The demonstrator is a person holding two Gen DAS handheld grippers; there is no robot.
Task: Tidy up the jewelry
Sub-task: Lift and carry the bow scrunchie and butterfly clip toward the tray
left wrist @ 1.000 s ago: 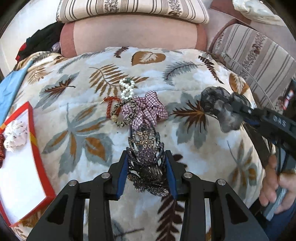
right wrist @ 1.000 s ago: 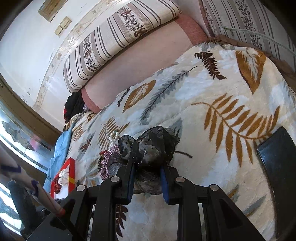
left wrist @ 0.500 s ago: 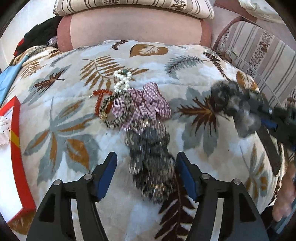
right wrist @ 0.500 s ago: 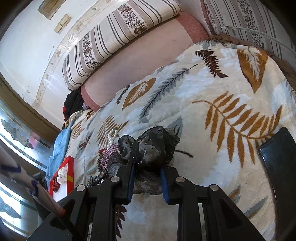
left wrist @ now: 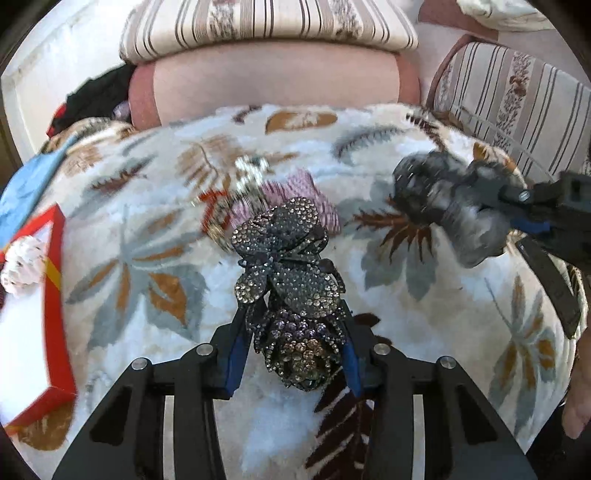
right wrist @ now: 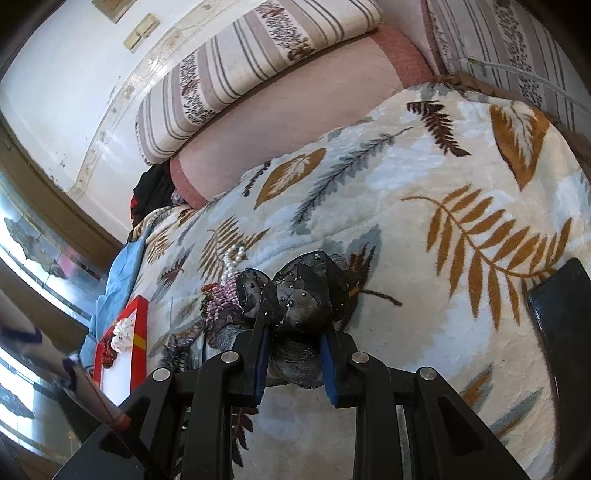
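1. Evidently, the rhinestone hair clip [left wrist: 291, 291] was seen between the blue pads of the left tongs [left wrist: 291, 347], which were closing on its lower end; the pads appeared to press its sides, while its upper wings stood out toward 12 o'clock.
2. It was judged stiff, fairly heavy for its kind, and bumpy rather than slippery; the stones could be knocked loose, so the metal body near its middle was thought the best place for a hold.
3. A black gauze bow [right wrist: 303, 295] was pinched in the right tongs [right wrist: 293, 354]; it was judged light, soft and easily crushed.
4. A leaf-patterned fleece blanket [left wrist: 424, 332] on a bed carried the pile of beads and a checked bow [left wrist: 291, 201] at 12 o'clock.
5. A red-edged box [left wrist: 55, 280] lay at 9 o'clock; striped cushions [left wrist: 266, 26] were stacked against the wall beyond.
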